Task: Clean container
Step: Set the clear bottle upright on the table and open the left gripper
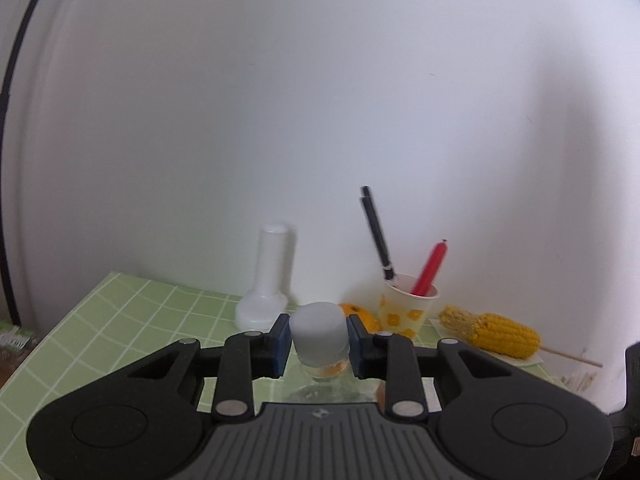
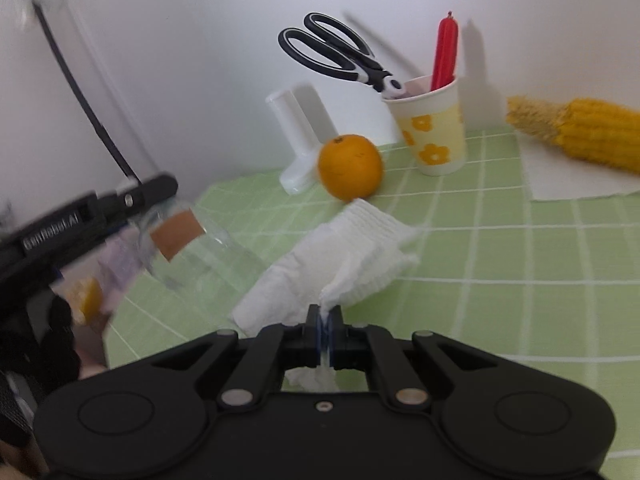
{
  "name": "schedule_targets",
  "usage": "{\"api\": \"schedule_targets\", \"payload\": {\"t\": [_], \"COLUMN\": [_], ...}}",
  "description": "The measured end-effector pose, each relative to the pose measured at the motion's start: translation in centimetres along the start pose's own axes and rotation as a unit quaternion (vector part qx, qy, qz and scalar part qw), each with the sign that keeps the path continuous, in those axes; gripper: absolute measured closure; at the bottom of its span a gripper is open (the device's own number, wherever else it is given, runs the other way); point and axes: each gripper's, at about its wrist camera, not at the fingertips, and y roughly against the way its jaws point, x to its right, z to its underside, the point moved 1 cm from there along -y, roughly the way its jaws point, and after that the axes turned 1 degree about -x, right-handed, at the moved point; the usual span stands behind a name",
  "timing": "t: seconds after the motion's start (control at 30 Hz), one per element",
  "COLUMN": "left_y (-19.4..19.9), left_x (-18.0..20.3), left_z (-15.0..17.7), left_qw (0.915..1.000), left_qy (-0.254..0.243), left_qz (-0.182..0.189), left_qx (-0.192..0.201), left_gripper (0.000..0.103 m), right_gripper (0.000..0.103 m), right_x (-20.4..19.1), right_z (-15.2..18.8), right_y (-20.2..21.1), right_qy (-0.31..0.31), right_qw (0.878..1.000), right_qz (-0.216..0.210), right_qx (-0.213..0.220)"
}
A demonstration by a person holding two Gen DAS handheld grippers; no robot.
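Container [image 1: 320, 344]: clear bottle with a white cap, bottom centre of the left wrist view, sitting between the left gripper [image 1: 318, 340] fingers at the cap. Pads look touching or nearly touching the cap sides; blur makes firm contact hard to confirm, reads as a pinch on the cap. In the right wrist view the same bottle [image 2: 188, 248] sits at the left, tilted, body transparent with an orange-brown label, left gripper [image 2: 96, 216] on its upper end. Whether the base touches the bench [image 2: 500, 248] can't be told.

Right gripper [image 2: 326, 330]: fingers pressed together on a corner of the white paper towel [image 2: 340, 264], which lies crumpled on the green grid bench, centre frame, just right of the bottle.

Judgement: wipe step about to start. To do it well:
- Hold the bottle steady by the cap, no twisting.
- Bunch more towel; a corner pinch will just drag.
- Wipe along the body, away from the label edge.
- Watch the orange [image 2: 350, 166] just beyond the towel; it will roll if knocked.

Further back, well apart: white funnel-like piece [image 2: 298, 140], paper cup [image 2: 434, 128] holding scissors [image 2: 336, 50] and a red tool [image 2: 446, 54], corn cob [image 2: 580, 132] on a napkin at right.
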Motion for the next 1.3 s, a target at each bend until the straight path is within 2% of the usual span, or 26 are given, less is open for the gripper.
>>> {"api": "schedule_targets", "payload": {"t": [0.2,0.43,0.5,0.63,0.67,0.7,0.77,0.83,0.87,0.97,1.03,1.07,1.13,1.2,1.3], "left_y": [-0.3,-1.0,-1.1,-1.1,-1.0,-0.6,0.3,1.4,1.8,2.5,2.7,2.7,2.5,2.3,2.1], "left_x": [2.6,3.2,3.0,2.7,2.6,2.5,2.2,1.8,1.6,1.0,0.5,0.3,0.0,-0.1,0.0], "left_z": [0.2,0.5,0.5,0.5,0.5,0.5,0.6,0.9,1.1,1.7,2.1,2.4,2.9,3.7,5.2], "left_qw": [0.999,0.9981,0.9982,0.9979,0.9977,0.9977,0.9978,0.9982,0.9983,0.9986,0.9989,0.9989,0.9985,0.9977,0.9961], "left_qy": [-0.042,-0.06,-0.059,-0.064,-0.066,-0.067,-0.064,-0.058,-0.057,-0.051,-0.043,-0.041,-0.04,-0.033,-0.033], "left_qz": [0.011,0.01,0.009,0.008,0.011,0.012,0.015,0.017,0.015,0.004,-0.002,-0.005,-0.012,-0.014,-0.02], "left_qx": [-0.004,-0.007,-0.007,-0.008,-0.008,-0.008,-0.007,-0.006,-0.006,-0.013,-0.017,-0.021,-0.036,-0.057,-0.079], "left_gripper": [0.07,0.07,0.067,0.046,0.044,0.043,0.032,0.023,0.021,0.015,0.007,0.004,0.0,0.0,0.0], "right_gripper": [0.1,0.098,0.094,0.089,0.086,0.077,0.075,0.059,0.056,0.042,0.025,0.022,0.008,0.002,0.001], "right_x": [0.4,-0.5,-1.4,-2.6,-2.6,-2.6,-2.4,-2.2,-2.2,-2.5,-2.7,-2.8,-3.3,-3.8,-4.2], "right_z": [0.5,1.4,1.6,2.5,2.6,2.7,2.8,2.6,2.6,2.5,2.5,2.6,3.2,4.1,5.8], "right_y": [1.2,1.1,0.9,0.9,0.9,1.0,1.2,1.5,1.7,2.4,3.0,3.3,4.0,4.4,4.6], "right_qy": [0.034,0.068,0.093,0.116,0.116,0.112,0.097,0.079,0.074,0.066,0.052,0.044,0.031,0.027,0.016], "right_qw": [0.998,0.992,0.988,0.98,0.979,0.978,0.979,0.98,0.98,0.976,0.973,0.971,0.967,0.963,0.96], "right_qz": [0.05,0.104,0.125,0.16,0.167,0.174,0.177,0.173,0.174,0.187,0.197,0.204,0.216,0.23,0.247], "right_qx": [-0.022,-0.012,-0.005,0.019,0.026,0.031,0.04,0.051,0.059,0.088,0.106,0.116,0.131,0.137,0.134]}}
